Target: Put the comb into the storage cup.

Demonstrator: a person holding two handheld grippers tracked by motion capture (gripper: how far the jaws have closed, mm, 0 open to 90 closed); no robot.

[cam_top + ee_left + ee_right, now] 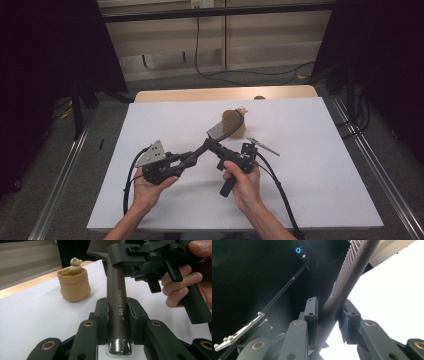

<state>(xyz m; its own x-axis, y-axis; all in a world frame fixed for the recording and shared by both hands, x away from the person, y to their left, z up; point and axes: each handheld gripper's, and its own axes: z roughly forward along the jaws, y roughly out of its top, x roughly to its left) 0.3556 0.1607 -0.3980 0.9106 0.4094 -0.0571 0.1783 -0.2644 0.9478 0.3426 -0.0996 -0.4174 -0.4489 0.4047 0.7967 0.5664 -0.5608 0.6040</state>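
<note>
The brush (220, 131) is held above the worktop (320, 170), its handle pinched by the left gripper (186, 159). The right gripper (216, 146) is clamped on the neck. Both grips should be kept firm before the beige pouch (235, 123) is approached.

text: "Creative Art ®" | on: brown handle (117, 312) of brush | white lettering, running lengthwise

One brush (220, 131), one tan bag (235, 122), one small figure (75, 263), two claws
</note>
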